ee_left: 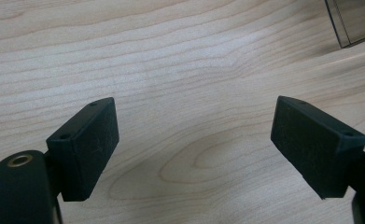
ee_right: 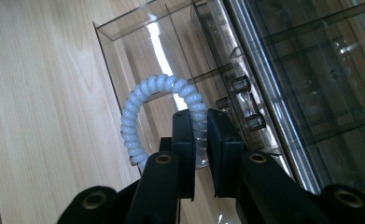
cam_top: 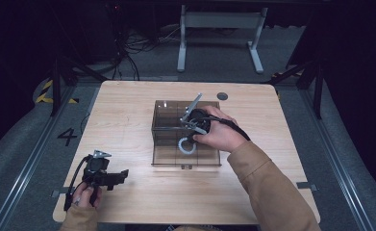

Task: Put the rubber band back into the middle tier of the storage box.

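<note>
Table (cam_top: pixel 128 115) is pale wood laminate, wavy grain, matte, rounded corners. On it, mid-table, a clear smoky-brown plastic organizer box (cam_top: pixel 166 118) (also (ee_right: pixel 124 28)): thin hard glossy walls, square outline, split by inner dividers into compartments; small hinge or latch knobs show along one edge in the right gripper view.

Task thing: spiral hair tie (ee_right: pixel 138 100), pale blue-white, a soft-looking coiled plastic ring, ribbed like a phone cord. In the high view the hair tie (cam_top: pixel 185 146) hangs over the near part of the box, just under the right hand (cam_top: pixel 219 134); whether it touches the box floor, can't tell.

Right gripper (ee_right: pixel 200 140): black, matte jaws with flat rectangular pads, clenched on the hair tie, one side of the ring pinched between the pads, the rest of the loop standing free above and to the left of them. Gripper points down into the box (brown sleeve (cam_top: pixel 267 187) behind it).

Left gripper (ee_left: pixel 194 140): same black blocky pads, slightly rough faces, spread wide with nothing between, bare wood beneath. In the high view the left gripper (cam_top: pixel 111 177) rests at the near left corner of the table, well apart from the box, held by the left hand (cam_top: pixel 85 195).
</note>
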Motion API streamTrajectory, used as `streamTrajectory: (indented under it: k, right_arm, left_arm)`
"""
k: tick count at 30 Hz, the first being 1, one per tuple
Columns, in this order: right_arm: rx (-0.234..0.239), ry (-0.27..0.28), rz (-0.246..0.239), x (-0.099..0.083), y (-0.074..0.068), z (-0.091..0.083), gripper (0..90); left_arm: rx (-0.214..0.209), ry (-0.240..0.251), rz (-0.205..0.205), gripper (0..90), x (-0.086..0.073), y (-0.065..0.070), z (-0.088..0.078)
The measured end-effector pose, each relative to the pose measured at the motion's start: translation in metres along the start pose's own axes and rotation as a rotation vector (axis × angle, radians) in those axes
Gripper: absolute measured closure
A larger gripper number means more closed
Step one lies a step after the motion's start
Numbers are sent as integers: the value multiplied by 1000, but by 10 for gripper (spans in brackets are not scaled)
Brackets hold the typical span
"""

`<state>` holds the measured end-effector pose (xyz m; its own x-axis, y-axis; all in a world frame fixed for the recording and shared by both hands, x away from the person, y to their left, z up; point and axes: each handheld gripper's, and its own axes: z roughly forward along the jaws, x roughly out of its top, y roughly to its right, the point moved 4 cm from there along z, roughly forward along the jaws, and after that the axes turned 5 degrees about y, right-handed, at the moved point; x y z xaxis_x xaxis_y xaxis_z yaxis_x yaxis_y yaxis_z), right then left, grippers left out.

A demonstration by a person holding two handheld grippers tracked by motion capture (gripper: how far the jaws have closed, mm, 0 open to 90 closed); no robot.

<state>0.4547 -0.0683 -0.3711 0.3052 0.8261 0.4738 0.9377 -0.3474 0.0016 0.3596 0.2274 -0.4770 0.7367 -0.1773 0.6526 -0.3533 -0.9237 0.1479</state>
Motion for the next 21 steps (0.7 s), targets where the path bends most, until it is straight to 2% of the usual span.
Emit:
streamTrajectory:
  k: [4,7,21]
  right_arm:
    - [-4,-15,3,-2,0,5,823]
    - [-7,-36,-12,-4,1,11,823]
    - [-12,-80,-20,-11,-3,33,823]
  left_arm:
    - [0,0,2,159,0,0,0]
    - [4,2,-6,159,0,0,0]
    - [-5,-2,9,159,2,1,1]
